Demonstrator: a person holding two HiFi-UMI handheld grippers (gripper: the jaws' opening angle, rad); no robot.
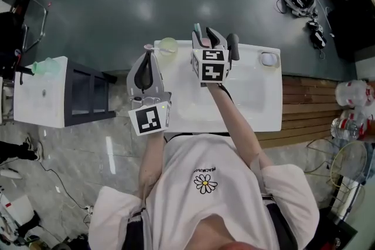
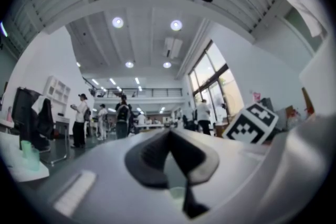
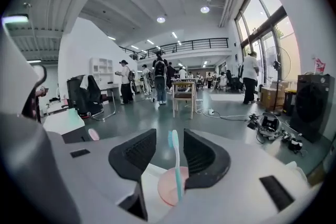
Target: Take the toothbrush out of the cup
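Note:
A teal toothbrush (image 3: 175, 160) stands upright in a pink cup (image 3: 169, 186) on the white table (image 1: 258, 102). My right gripper (image 3: 170, 136) is open, with a finger on each side of the brush. The brush stands closer to the right finger, and a gap shows on its left side. In the head view this gripper (image 1: 209, 37) is at the table's far edge, with the brush head (image 1: 197, 28) showing above it. My left gripper (image 1: 147, 55) hovers at the table's left end. Its jaws (image 2: 169, 136) are shut on nothing.
A pale green cup (image 1: 168, 45) sits on the table's far edge between the two grippers. A small white dish (image 1: 268, 59) sits at the far right corner. A white cabinet (image 1: 41, 93) and a dark frame (image 1: 88, 93) stand to the left. Wooden boards (image 1: 304, 108) lie to the right.

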